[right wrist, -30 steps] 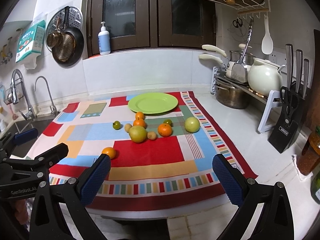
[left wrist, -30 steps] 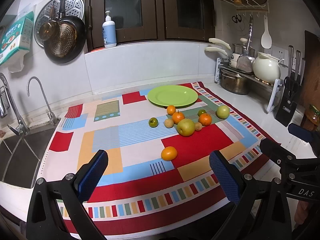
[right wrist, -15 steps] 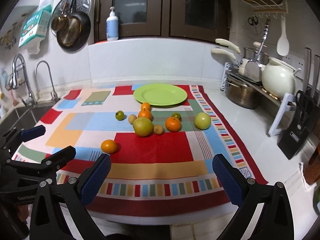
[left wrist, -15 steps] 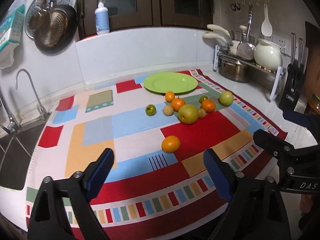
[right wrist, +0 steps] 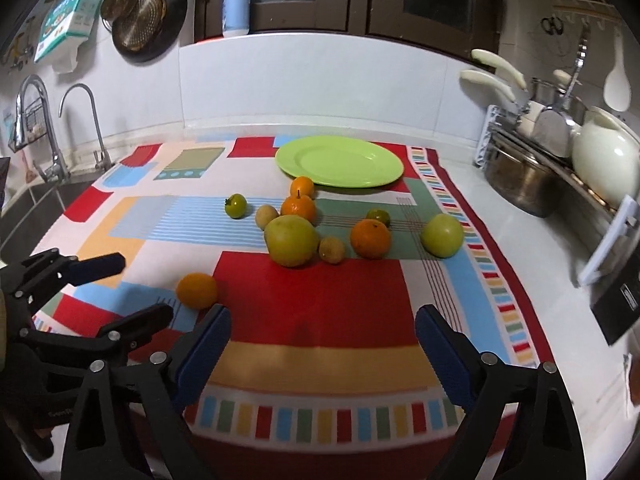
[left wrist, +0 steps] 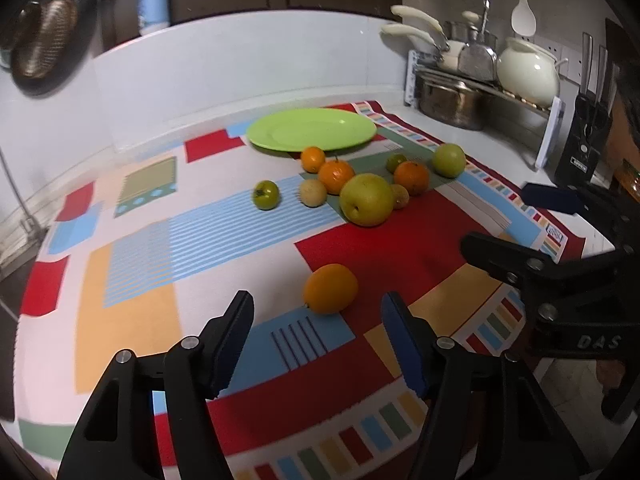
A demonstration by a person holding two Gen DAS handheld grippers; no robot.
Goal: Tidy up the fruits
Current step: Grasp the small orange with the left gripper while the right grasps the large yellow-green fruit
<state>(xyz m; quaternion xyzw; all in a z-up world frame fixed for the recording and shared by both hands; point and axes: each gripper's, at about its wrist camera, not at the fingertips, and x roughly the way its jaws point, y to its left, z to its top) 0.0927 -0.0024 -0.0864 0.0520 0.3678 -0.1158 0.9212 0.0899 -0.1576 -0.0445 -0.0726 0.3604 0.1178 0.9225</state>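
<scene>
A lone orange [left wrist: 330, 288] lies on the patchwork cloth, just ahead of my open left gripper [left wrist: 318, 320]; it also shows in the right wrist view [right wrist: 197, 290]. Behind it sits a cluster of several fruits: a large yellow-green pear [left wrist: 366, 199] [right wrist: 291, 241], oranges [left wrist: 411, 177], a green apple [left wrist: 449, 160] [right wrist: 442, 235] and a small green fruit [left wrist: 265, 195]. An empty green plate [left wrist: 312, 130] [right wrist: 339, 161] lies at the back. My right gripper [right wrist: 322, 340] is open and empty over the cloth's front part, with the left gripper [right wrist: 120, 292] to its left.
A pot rack with a steel pot [right wrist: 520, 184] and a white kettle [right wrist: 604, 162] stands at the right, with a knife block [left wrist: 582, 148] beside it. The sink and taps [right wrist: 52, 152] are at the left. Pans [right wrist: 144, 20] hang on the wall.
Both grippers have moved forward and lower over the cloth. The left gripper has closed in on the lone orange and its jaws have narrowed somewhat. No fruit has moved.
</scene>
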